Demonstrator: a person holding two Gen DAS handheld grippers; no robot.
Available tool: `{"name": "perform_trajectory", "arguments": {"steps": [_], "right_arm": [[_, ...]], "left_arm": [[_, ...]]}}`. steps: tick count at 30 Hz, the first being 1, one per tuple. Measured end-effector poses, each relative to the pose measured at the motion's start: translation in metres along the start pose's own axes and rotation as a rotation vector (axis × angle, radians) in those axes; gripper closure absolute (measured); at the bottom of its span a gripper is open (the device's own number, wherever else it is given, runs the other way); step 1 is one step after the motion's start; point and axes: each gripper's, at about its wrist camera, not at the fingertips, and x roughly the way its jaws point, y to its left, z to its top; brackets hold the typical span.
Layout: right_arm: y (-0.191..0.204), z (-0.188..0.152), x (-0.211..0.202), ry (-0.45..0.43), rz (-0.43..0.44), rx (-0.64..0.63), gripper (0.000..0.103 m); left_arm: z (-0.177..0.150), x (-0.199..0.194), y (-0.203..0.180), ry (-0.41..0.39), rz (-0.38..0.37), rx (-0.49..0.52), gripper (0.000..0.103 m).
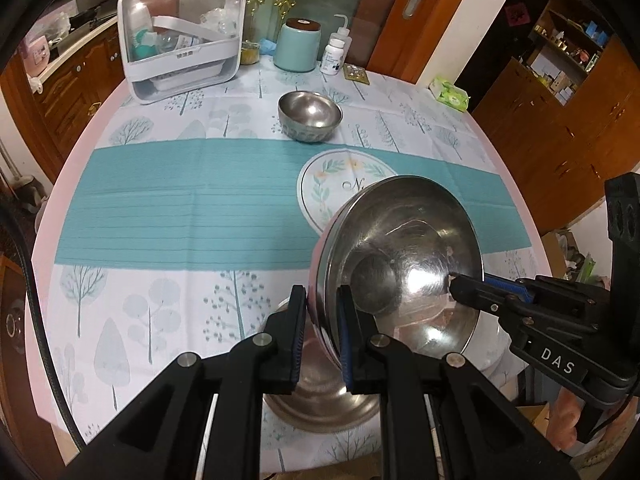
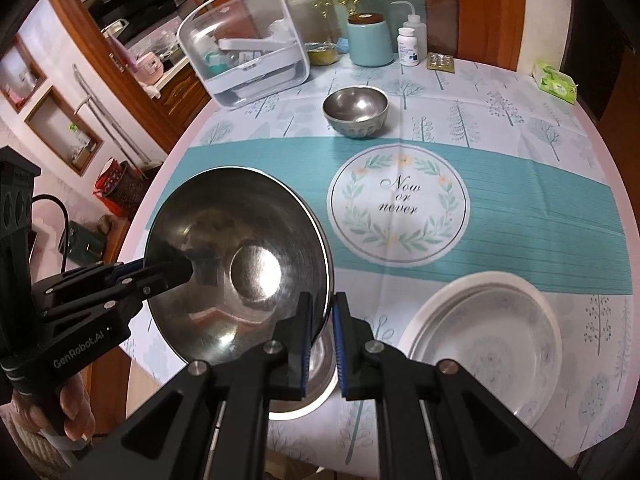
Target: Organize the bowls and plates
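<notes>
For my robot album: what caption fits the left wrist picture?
Both grippers pinch the tilted steel bowl's rim.

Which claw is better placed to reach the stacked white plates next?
Right, probably: the stacked white plates lie right of the right claw, though it and the left claw both clamp the tilted large steel bowl.

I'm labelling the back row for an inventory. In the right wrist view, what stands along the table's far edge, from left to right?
Clear storage box → teal canister → white pill bottle → blister pack → green tissue pack.
</notes>
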Motion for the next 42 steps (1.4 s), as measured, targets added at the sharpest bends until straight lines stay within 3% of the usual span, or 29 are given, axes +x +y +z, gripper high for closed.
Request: {"name": "perform_trajectory", "arguments": {"steps": [8,22,33,36,39,41,42], "right_arm": [[0.003,-0.02,0.003,0.038,0.01,-0.02,0.093],[0.005,-0.052,0.049,0.18,-0.027,-0.027,0.093],[0.008,-0.057,0.081,0.247,-0.065,-0.033,0.093],[0.008,-0.056,0.087,0.255,-0.07,-0.031,0.091],[0.009,-0.054,0.086,0.242,-0.092,-0.027,0.089],[0.008,-0.051,0.084,0.231,-0.095,-0.025,0.089],[0.007,-0.05,0.084,0.227,-0.094,-0.023,0.089]], "left_arm": [[-0.026,0.005,-0.005,0.045,0.035,0.008,0.09],[-0.065,0.055,0.007,0.21,0.037,-0.029,0.084],[-0.071,0.082,0.019,0.271,0.045,-0.04,0.084],[-0.07,0.084,0.021,0.272,0.055,-0.029,0.075],[-0.067,0.082,0.021,0.259,0.051,-0.025,0.061],[-0.064,0.081,0.022,0.247,0.068,-0.022,0.046],[-0.062,0.079,0.023,0.237,0.077,-0.021,0.045]]}}
